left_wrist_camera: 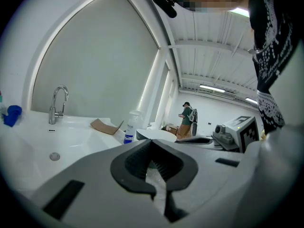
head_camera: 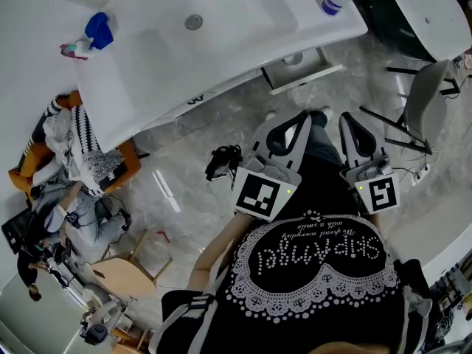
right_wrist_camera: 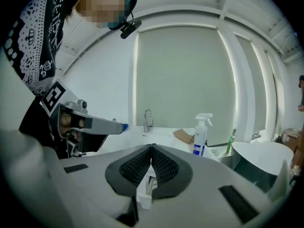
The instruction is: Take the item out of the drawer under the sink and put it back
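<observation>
Spray bottle (right_wrist_camera: 201, 137) with unreadable blue label on sink (head_camera: 243, 13) counter

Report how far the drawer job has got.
Done: nothing that shows. In hand: nothing; the left gripper and right gripper are both shut and empty, held near the body, short of the sink. Left, it seems: pull the drawer, lift the item out, return it. Whether the drawer stands open I cannot tell from above.

Spray bottle (right_wrist_camera: 201, 134) stands ahead and right of the right gripper (right_wrist_camera: 151, 147); cardboard piece (right_wrist_camera: 183, 136) lies just left of the bottle (one flap raised).
</observation>
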The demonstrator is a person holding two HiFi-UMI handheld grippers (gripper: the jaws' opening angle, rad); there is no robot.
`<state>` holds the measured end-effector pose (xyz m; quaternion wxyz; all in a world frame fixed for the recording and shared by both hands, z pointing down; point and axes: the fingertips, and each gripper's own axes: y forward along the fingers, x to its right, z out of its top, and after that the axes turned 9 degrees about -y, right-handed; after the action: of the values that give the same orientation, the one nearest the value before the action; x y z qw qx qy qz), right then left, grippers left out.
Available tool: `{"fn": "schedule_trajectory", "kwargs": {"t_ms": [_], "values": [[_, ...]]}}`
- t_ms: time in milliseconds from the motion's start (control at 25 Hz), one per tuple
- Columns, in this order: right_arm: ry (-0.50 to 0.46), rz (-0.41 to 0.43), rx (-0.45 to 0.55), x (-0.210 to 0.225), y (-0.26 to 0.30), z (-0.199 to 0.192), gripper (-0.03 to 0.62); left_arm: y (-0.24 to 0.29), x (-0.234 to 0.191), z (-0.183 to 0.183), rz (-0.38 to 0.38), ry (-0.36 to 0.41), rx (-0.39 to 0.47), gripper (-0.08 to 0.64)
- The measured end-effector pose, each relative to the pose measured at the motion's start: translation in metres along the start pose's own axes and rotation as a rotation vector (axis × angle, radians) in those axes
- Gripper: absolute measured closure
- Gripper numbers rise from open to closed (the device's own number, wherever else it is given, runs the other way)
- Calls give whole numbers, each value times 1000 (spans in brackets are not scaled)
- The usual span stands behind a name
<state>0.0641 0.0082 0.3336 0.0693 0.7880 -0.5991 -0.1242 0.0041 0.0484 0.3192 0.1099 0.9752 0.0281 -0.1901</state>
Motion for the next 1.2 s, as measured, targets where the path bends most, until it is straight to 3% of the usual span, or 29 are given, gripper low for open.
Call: {"fn": "schedule_trajectory", "kwargs": {"t_ms": [280,480,1200], "values": [[-17,4,25,-8,1,9,574,0,0,-3,3,-10,-11,555],[56,27,84,-10,0,20,575,1,1,-5,-4,-4,-21,555],[100,33,57,-10,3,9,575,1,-1,-7,7,-14,-27,555]]}}
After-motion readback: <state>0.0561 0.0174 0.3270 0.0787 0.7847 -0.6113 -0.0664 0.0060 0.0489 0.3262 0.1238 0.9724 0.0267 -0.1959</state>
